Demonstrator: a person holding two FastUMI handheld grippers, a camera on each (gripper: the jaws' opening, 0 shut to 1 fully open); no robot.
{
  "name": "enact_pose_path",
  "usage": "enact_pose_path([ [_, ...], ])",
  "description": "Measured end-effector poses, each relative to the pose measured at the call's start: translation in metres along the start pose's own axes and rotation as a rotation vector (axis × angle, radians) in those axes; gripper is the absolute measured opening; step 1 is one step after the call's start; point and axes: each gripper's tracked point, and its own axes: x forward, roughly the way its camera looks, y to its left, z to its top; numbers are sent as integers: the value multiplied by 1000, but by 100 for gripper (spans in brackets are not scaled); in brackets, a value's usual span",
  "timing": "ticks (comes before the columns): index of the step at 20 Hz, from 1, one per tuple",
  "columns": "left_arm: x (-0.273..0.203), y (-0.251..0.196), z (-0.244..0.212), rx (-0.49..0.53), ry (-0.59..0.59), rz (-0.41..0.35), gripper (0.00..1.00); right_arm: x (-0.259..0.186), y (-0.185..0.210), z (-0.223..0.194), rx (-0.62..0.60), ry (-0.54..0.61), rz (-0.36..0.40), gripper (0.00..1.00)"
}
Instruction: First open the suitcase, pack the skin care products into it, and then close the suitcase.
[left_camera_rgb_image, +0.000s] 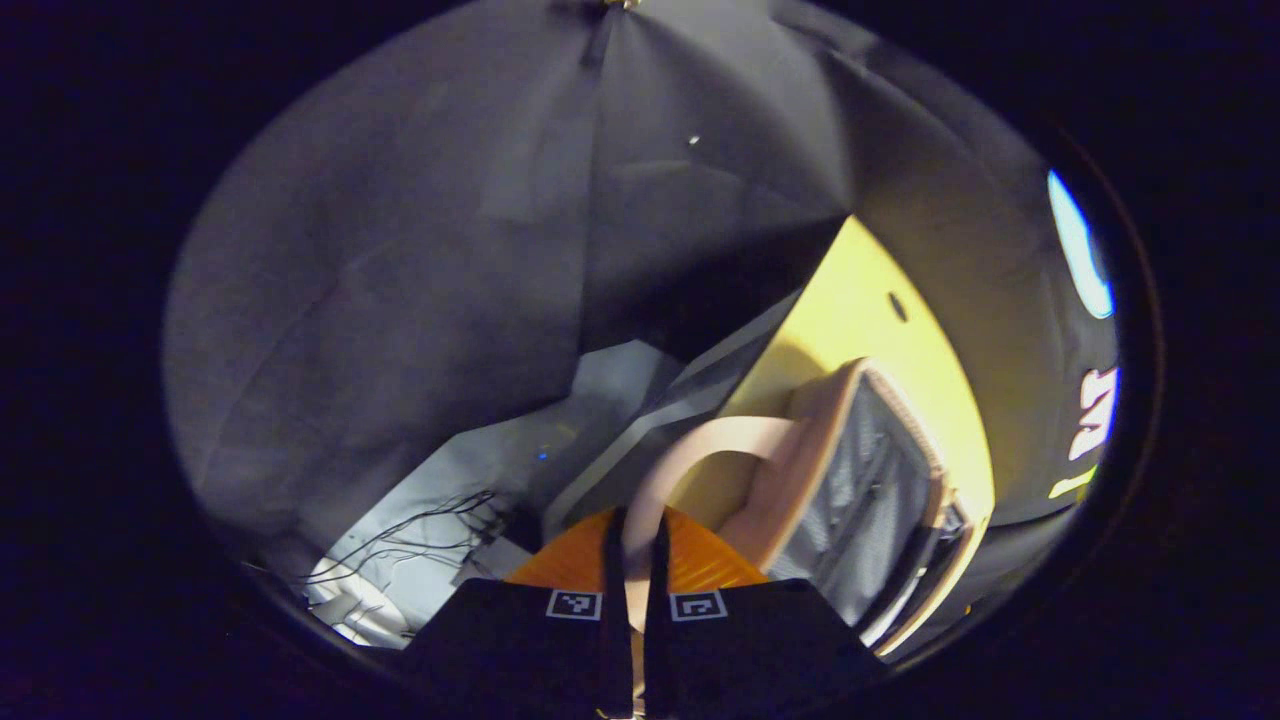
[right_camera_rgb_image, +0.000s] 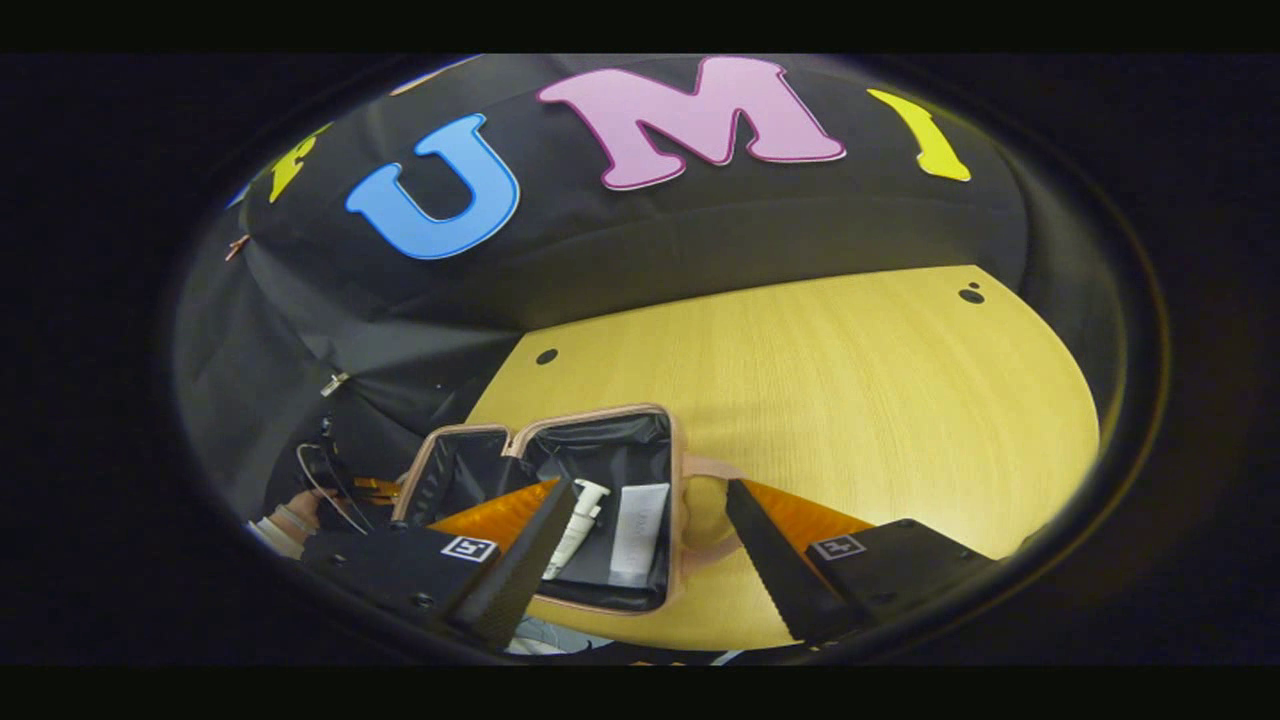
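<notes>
- In the left gripper view the left gripper (left_camera_rgb_image: 636, 560) has its two black fingers drawn almost together, pinching the pale pink handle (left_camera_rgb_image: 690, 455) of the suitcase (left_camera_rgb_image: 850, 490) between them; both fingers lie against the strap.
- From that handle the suitcase stretches away to the right on the yellow wooden table (left_camera_rgb_image: 860, 300), its pink rim framing a grey mesh lining.
- To the left of the table edge, lower down, a pale floor with loose black cables (left_camera_rgb_image: 420, 530) is visible.
- In the right gripper view the right gripper (right_camera_rgb_image: 650, 560) stands wide open and holds nothing, its fingers well apart.
- Between and beyond those fingers the suitcase (right_camera_rgb_image: 560, 420) lies opened flat at the near left of the table (right_camera_rgb_image: 850, 380), both halves lined in black.
- In the right-hand half lie a white pump bottle (right_camera_rgb_image: 580, 525) and, just beside it to the right, a white tube or box (right_camera_rgb_image: 640, 535).
- The handle (right_camera_rgb_image: 710, 520) loops off the case's right side, resting on the tabletop.
- At the far left a hand (right_camera_rgb_image: 290, 520) shows beside the case.
</notes>
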Motion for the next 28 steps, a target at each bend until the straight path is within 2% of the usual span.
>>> enact_pose_path([
  [4,-61,-33,13,68,-109,-89,6,-16,3,15,-13,-48,46,97],
  [8,-142,-108,12,224,-241,-224,6,-30,1,23,-38,-75,95,97],
  [12,-196,-197,-17,313,-291,-349,6,-49,-19,41,-60,-94,116,97],
  [14,-202,-243,-38,375,-304,-392,6,-61,-33,43,-68,-112,111,97],
  [17,-208,-327,-89,467,-278,-523,6,-81,-64,53,-78,-131,95,97],
  [20,-182,-404,-163,540,-159,-660,6,-105,-103,70,-102,-160,60,97],
  [22,-139,-426,-214,581,-54,-688,6,-120,-126,78,-96,-183,30,97],
  [24,-78,-441,-254,646,46,-669,6,-137,-150,85,-89,-202,-5,97],
  [28,9,-440,-321,753,206,-530,8,-171,-201,89,-84,-244,-123,97],
])
